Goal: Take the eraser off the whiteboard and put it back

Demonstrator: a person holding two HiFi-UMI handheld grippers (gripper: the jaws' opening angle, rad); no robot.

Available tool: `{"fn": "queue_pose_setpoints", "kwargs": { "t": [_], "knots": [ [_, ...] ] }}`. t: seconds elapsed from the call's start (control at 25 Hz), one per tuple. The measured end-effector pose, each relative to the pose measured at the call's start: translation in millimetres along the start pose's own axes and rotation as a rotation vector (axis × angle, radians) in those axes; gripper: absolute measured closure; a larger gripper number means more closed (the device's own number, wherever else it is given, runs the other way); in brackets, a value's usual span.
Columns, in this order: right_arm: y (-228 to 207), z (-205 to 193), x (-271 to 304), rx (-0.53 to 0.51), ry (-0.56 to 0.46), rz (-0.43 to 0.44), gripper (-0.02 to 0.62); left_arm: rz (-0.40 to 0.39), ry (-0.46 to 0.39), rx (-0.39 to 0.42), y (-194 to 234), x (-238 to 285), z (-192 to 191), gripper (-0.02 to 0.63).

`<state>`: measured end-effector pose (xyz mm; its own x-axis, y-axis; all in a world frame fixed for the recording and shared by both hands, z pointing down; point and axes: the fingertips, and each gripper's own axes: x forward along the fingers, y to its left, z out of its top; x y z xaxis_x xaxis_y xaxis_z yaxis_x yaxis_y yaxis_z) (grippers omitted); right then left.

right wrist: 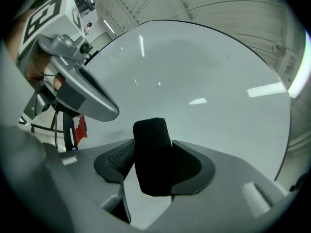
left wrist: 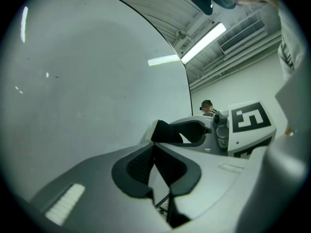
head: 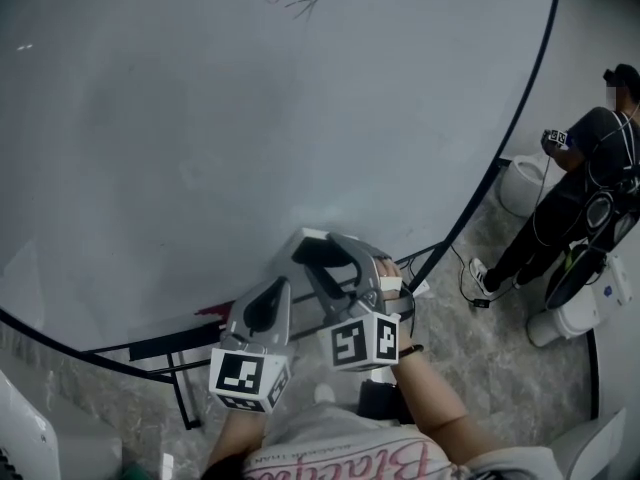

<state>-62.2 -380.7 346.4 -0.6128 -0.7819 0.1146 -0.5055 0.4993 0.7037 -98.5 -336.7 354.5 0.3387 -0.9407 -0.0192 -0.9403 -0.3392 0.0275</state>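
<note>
The eraser [right wrist: 151, 130], low in the centre of the right gripper view before the whiteboard [right wrist: 194, 81], is clamped across its narrow sides in the jaws of the right gripper [right wrist: 154, 152]; it looks light, soft-felted and squashy, so a gentle grip should do, while the jaws of the left gripper [left wrist: 154, 152] are together and empty.

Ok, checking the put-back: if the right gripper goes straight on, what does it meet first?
The whiteboard, most likely: nothing else shows ahead, and the eraser held in the right gripper's jaws would touch first. How far off is unclear.
</note>
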Motion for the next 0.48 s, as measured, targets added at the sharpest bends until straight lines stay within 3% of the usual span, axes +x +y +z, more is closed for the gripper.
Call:
{"fn": "queue_pose_setpoints", "kwargs": {
  "t": [0.48],
  "knots": [
    [15, 11, -62, 0.242, -0.01, -0.035, 0.362, -0.06, -0.011, 0.004, -25, -36, 0, 0.607]
  ]
}}
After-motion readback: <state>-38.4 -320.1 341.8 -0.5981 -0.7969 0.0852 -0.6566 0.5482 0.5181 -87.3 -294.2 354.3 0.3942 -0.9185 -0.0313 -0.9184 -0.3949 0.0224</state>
